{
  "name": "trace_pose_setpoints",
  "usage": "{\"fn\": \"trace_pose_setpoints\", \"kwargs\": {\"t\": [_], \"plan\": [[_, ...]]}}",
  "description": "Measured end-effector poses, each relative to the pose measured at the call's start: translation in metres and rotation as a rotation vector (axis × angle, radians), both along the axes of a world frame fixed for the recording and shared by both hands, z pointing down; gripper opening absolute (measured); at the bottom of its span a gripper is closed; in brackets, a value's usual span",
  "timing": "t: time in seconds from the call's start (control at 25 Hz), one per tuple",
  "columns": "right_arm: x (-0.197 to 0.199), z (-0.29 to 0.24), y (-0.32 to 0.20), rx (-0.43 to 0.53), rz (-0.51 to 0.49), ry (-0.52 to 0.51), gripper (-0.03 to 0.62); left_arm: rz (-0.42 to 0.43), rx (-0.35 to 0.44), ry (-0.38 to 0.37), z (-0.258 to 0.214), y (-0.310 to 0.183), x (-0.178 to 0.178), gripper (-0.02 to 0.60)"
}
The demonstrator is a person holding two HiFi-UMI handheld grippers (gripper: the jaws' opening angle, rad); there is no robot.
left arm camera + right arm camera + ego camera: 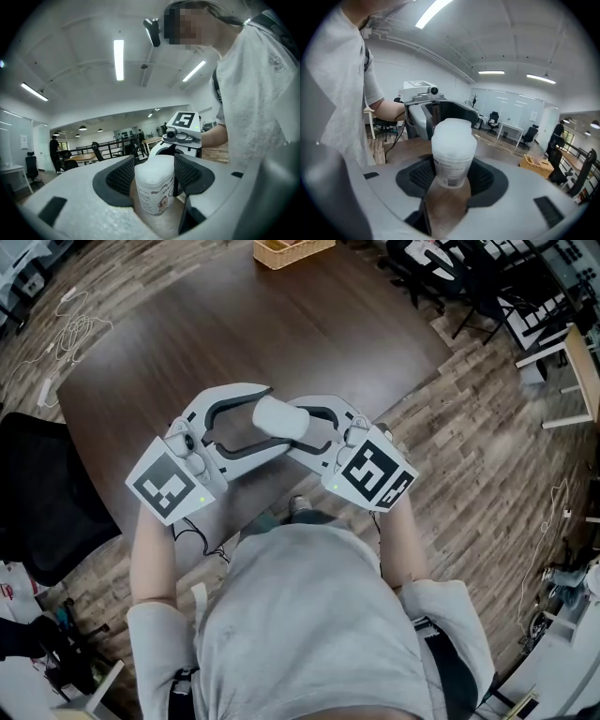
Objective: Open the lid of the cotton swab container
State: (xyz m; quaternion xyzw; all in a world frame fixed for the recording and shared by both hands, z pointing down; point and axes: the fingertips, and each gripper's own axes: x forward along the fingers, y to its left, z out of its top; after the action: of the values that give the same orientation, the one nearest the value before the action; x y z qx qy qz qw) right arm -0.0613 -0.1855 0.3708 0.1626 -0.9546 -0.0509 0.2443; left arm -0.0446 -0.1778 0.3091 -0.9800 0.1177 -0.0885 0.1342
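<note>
- Far left, head view: a black chair (37, 493) stands on the plank floor (487, 446). A white cable (70, 334) lies loose on the floor beyond the chair.
- Left hand-held gripper (265, 420): it is held in front of the person (309, 615), with its marker cube (169, 482) nearest the body and its jaws pointing right, toward the other gripper.
- Left hand-held gripper, own view (152, 176): the jaws stand wide apart. The cotton swab container (154, 187) stands between the two black pads (119, 176), which sit close on either side without clamping it. No grip is recorded on this side.
- Centre: the cotton swab container (278, 416) shows white between the two sets of jaws, over the near part of the dark wooden table (281, 324). Contact with the table surface cannot be judged.
- Lid (452, 136): it is a frosted white cap seated on the container and closed. A printed label wraps the body below it.
- Far table edge: a wicker basket (292, 249) stands well apart from the container.
- Right hand-held gripper (302, 427): its marker cube (375, 472) is toward the body and its jaws point left.
- Right hand-held gripper, own view (451, 176): the pads close on the lower body of the container (451, 159), and this side carries it.
</note>
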Motion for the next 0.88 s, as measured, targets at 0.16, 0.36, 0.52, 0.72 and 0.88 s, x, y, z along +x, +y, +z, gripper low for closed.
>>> {"fn": "trace_pose_setpoints", "kwargs": {"t": [0.16, 0.36, 0.52, 0.72, 0.88], "plan": [[-0.002, -0.003, 0.005, 0.026, -0.019, -0.008, 0.195, 0.024, 0.012, -0.024, 0.000, 0.006, -0.001, 0.261], [-0.002, -0.006, 0.009, 0.074, -0.038, 0.010, 0.193, 0.041, -0.001, -0.049, -0.003, 0.011, -0.004, 0.259], [-0.002, -0.010, 0.009, 0.121, -0.044, 0.015, 0.192, 0.042, -0.094, -0.009, -0.007, 0.010, -0.005, 0.256], [-0.007, -0.012, 0.012, 0.131, -0.044, -0.018, 0.192, 0.044, -0.242, 0.105, -0.021, 0.006, -0.008, 0.250], [-0.009, -0.019, 0.014, 0.110, -0.053, -0.056, 0.192, 0.052, -0.264, 0.173, -0.031, 0.005, -0.010, 0.250]]}}
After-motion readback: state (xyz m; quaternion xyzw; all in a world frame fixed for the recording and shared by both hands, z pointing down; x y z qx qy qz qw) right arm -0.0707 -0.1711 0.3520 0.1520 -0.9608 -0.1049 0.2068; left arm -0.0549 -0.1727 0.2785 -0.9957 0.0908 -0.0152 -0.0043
